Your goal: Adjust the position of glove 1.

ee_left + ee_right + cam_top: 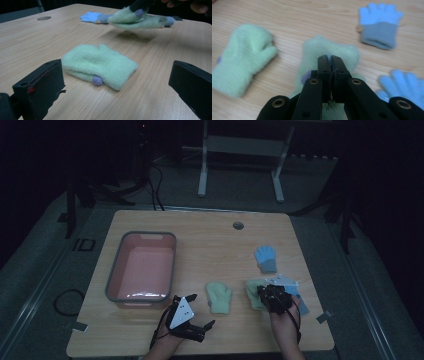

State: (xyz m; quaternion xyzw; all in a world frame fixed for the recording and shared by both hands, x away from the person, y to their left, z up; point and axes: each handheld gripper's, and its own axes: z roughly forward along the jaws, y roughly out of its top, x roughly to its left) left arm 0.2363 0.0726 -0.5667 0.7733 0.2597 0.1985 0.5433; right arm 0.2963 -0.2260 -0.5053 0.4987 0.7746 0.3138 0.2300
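My right gripper (329, 58) has its jaws pressed together on the edge of a green mitten (329, 50), and in the left gripper view that mitten (136, 18) hangs clear above the wood, throwing a soft shadow on it. My left gripper (116, 82) stands wide open with nothing between its jaws; the second green mitten (100, 65) lies flat just ahead of them, a small purple button on its near cuff.

From the right gripper, one blue glove (378, 25) lies ahead and to the right, and another blue glove (404, 85) sits close beside the jaws on the right. The second green mitten (242, 57) is off to its left.

The table (210, 235) is light wood-grain laminate with rounded corners and a round grommet hole (238, 225) near its far edge. Ahead of my left gripper (192, 315) sits a pink tub (142, 265) with a grey rim, with nothing in it that I can make out. My right gripper (267, 292) is over by the mittens.

The room is dim. Grey carpet surrounds the table, black cables (155, 185) trail across it beyond the far edge, and the white legs of another desk frame (240, 165) stand farther back.
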